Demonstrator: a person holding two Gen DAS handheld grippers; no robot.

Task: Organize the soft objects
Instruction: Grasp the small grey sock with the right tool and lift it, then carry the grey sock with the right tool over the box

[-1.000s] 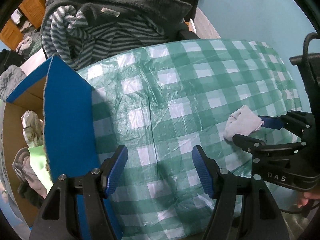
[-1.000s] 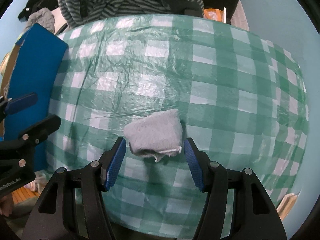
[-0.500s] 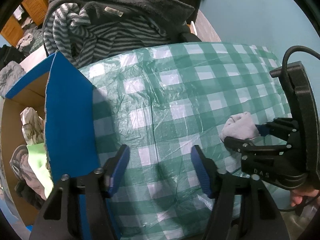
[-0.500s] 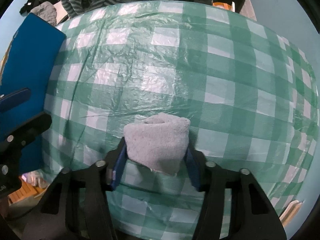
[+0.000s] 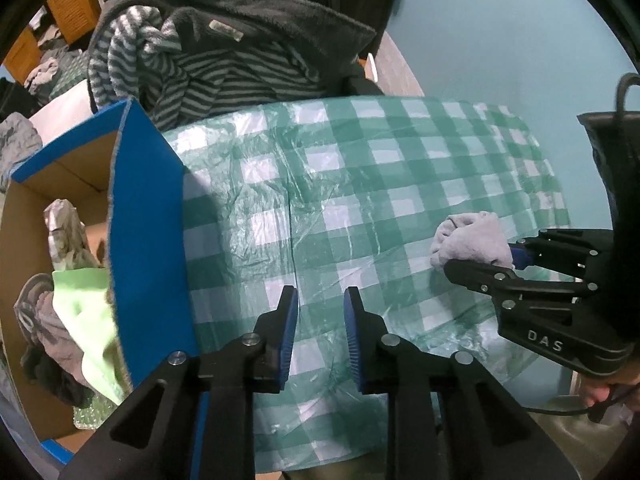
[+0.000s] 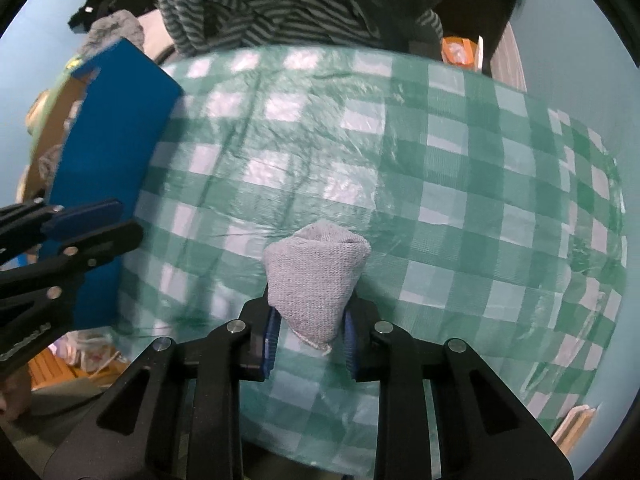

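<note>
A small grey knitted cloth is pinched between the blue pads of my right gripper, just above the green checked tablecloth. It also shows in the left wrist view, at the right, held by the right gripper. My left gripper hangs over the cloth-covered table near the blue cardboard box; its jaws stand narrowly apart with nothing between them.
The blue box at the left holds a light green cloth and other soft items. Striped and dark grey garments are piled behind the table. A teal wall bounds the right side.
My right gripper has closed on the grey cloth and lifted it slightly. My left gripper's jaws have narrowed from wide open to nearly closed.
</note>
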